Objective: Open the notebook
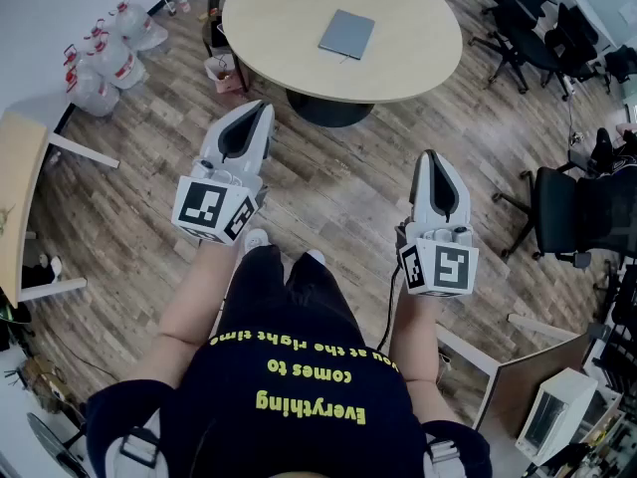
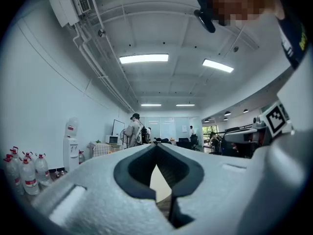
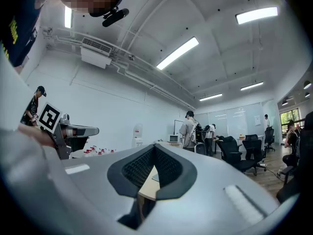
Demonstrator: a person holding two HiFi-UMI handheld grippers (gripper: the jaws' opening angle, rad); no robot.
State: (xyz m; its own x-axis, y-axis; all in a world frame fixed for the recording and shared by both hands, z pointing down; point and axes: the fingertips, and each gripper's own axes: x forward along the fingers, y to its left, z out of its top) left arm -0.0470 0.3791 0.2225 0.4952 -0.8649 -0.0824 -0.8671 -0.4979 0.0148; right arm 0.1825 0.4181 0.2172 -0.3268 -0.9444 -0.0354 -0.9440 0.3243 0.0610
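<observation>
Far ahead on the round worktop (image 1: 279,18), the closed notebook (image 1: 346,35) is seen well apart from the left hand-held gripper (image 1: 261,109) and the right hand-held gripper (image 1: 430,156) (both pressed together, empty), with the left judged slightly nearer.

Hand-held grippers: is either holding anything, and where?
Nothing: the left hand-held gripper and the right hand-held gripper are shut and empty. The notebook lies on the table.

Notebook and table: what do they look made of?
Notebook: flat grey cover with a dull, even finish; likely card or plastic, too small to tell. Table: pale wood-look top, smooth and uniform with a light sheen, probably laminate or veneer.
</observation>
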